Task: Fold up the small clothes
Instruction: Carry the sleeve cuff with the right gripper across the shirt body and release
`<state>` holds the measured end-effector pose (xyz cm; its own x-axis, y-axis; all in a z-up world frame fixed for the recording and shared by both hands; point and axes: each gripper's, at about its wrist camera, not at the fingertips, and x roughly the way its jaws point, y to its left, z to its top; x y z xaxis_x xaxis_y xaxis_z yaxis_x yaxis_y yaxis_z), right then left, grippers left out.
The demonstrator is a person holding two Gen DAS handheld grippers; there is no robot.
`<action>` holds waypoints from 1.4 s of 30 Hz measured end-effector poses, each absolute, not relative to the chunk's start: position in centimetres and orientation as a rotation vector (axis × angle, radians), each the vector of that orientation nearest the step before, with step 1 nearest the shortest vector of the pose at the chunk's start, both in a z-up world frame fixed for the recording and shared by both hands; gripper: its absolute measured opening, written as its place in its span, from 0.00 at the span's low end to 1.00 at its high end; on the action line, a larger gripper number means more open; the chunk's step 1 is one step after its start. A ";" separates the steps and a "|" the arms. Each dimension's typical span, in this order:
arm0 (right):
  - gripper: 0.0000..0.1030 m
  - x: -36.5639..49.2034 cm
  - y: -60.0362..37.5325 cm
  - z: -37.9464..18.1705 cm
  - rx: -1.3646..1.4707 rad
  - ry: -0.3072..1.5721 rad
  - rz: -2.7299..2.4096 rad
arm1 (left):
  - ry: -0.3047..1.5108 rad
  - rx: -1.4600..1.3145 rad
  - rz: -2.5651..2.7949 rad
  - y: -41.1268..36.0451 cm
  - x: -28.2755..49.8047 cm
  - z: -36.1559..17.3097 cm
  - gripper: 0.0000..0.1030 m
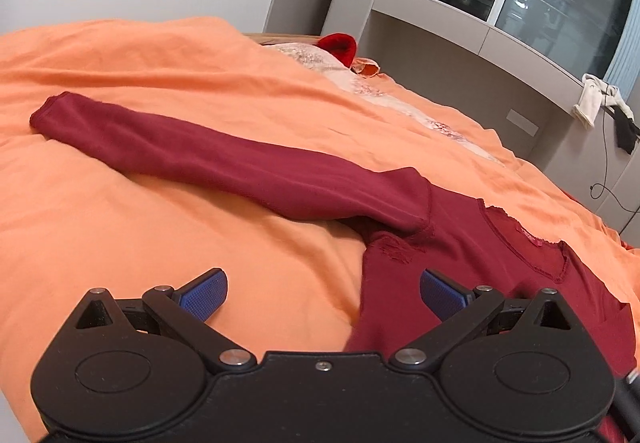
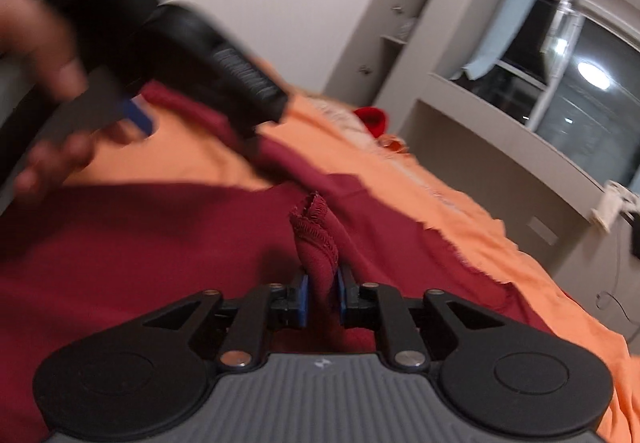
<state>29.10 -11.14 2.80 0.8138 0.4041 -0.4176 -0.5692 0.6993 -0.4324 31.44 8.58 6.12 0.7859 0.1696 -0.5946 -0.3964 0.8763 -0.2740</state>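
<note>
A dark red long-sleeved top [image 1: 460,243] lies on the orange bedsheet [image 1: 140,223]. One sleeve [image 1: 200,155] stretches out to the far left. My left gripper [image 1: 322,293] is open and empty, low over the top's side edge below the armpit. My right gripper [image 2: 320,293] is shut on a bunched cuff of the red top [image 2: 316,239], with the body of the top [image 2: 140,235] spread beneath it. The left gripper and the hand holding it show blurred at the upper left of the right wrist view [image 2: 136,39].
A bright red item [image 1: 340,45] and a patterned pale cloth [image 1: 360,83] lie at the far end of the bed. Grey built-in shelves and a window [image 1: 560,3] run along the right. A white cloth [image 1: 590,101] hangs off the ledge, with a cable below.
</note>
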 end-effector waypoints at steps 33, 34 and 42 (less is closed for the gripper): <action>0.31 32.4 -28.3 -2.5 -0.733 0.420 0.036 | 0.713 -0.156 0.138 1.8 33.7 3.2 0.99; 0.17 32.4 -28.1 -2.6 -0.737 0.421 0.040 | 0.712 -0.152 0.136 1.7 33.7 3.1 0.99; 0.05 31.9 -33.4 1.3 -0.227 0.475 -0.008 | 0.724 -0.120 0.070 1.0 33.3 3.2 0.99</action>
